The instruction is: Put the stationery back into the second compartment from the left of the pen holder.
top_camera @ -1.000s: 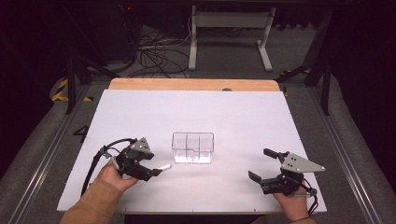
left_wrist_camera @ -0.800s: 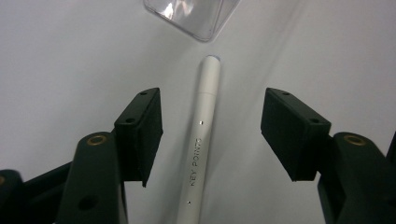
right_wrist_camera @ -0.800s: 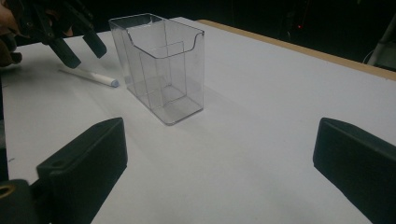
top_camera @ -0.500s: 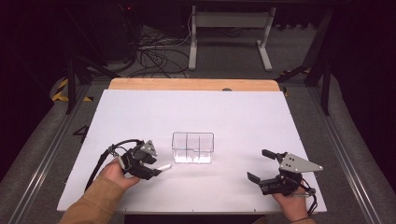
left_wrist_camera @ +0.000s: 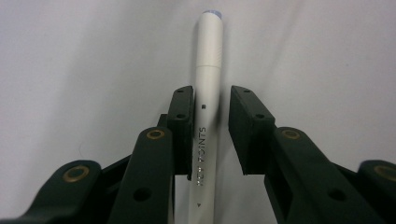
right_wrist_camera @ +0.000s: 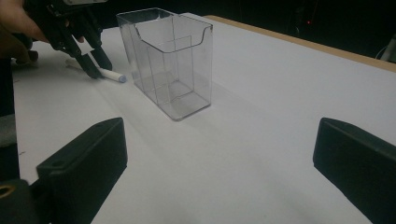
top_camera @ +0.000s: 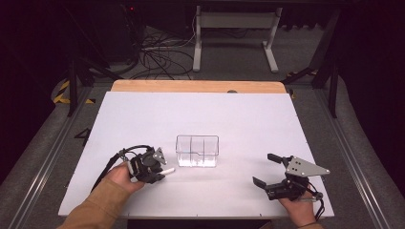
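Two grippers: one each side of the clear box (top_camera: 197, 150).
Left gripper (left_wrist_camera: 210, 128): jaws astride the white marker (left_wrist_camera: 207, 88), one touching it, the other slightly apart; not clamped.
Marker: flat on the white worktop (top_camera: 248, 124), just left of the box.
Right gripper (top_camera: 265, 169): jaws spread wide, holding nothing, well right of the box.
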{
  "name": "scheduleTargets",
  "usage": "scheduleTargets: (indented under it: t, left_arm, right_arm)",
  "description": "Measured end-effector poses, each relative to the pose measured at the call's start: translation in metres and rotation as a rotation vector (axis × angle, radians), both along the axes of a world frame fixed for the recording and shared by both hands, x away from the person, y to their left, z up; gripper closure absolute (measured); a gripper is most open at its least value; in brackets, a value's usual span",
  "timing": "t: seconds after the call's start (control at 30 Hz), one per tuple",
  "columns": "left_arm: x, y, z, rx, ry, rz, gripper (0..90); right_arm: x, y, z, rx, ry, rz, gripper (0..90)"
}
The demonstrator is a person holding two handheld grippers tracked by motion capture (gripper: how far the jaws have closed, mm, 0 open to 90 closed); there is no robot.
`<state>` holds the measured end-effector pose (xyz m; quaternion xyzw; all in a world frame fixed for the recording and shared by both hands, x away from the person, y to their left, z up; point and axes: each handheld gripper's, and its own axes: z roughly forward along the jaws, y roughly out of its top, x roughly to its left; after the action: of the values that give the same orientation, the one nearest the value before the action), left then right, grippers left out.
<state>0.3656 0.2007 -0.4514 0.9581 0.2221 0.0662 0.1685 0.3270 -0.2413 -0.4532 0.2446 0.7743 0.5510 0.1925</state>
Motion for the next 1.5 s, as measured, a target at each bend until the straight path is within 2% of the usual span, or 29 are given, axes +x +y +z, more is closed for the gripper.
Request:
scheduleTargets:
  t: [0.3, 0.57, 0.7, 0.87, 1.0, 1.3, 1.5]
  left_arm:
    - [0.001, -0.003, 0.001, 0.025, 0.003, -0.029, 78.4]
    - [-0.001, -0.006, 0.002, 0.039, -0.003, -0.030, 78.9]
    - [-0.004, -0.006, 0.006, 0.027, -0.014, -0.040, 78.9]
    - [-0.010, -0.003, 0.018, -0.025, -0.028, -0.045, 79.0]
    - [-0.016, 0.000, 0.031, -0.067, -0.056, -0.066, 79.0]
    - [-0.029, 0.011, 0.057, -0.226, -0.109, -0.072, 78.9]
    - [-0.031, 0.017, 0.067, -0.337, -0.137, -0.071, 78.9]
  right_arm:
    - [0.000, 0.000, -0.001, -0.002, 0.009, 0.005, 3.3]
    - [0.001, 0.001, -0.002, -0.007, 0.014, 0.007, 3.3]
    - [0.001, 0.001, -0.002, -0.007, 0.013, 0.008, 3.3]
    - [0.001, 0.001, -0.002, -0.007, 0.012, 0.007, 3.3]
    - [0.001, 0.001, -0.002, -0.006, 0.011, 0.007, 3.3]
    - [0.001, 0.001, -0.002, 0.000, 0.012, 0.007, 3.3]
    - [0.000, 0.001, -0.003, 0.000, 0.017, 0.007, 3.3]
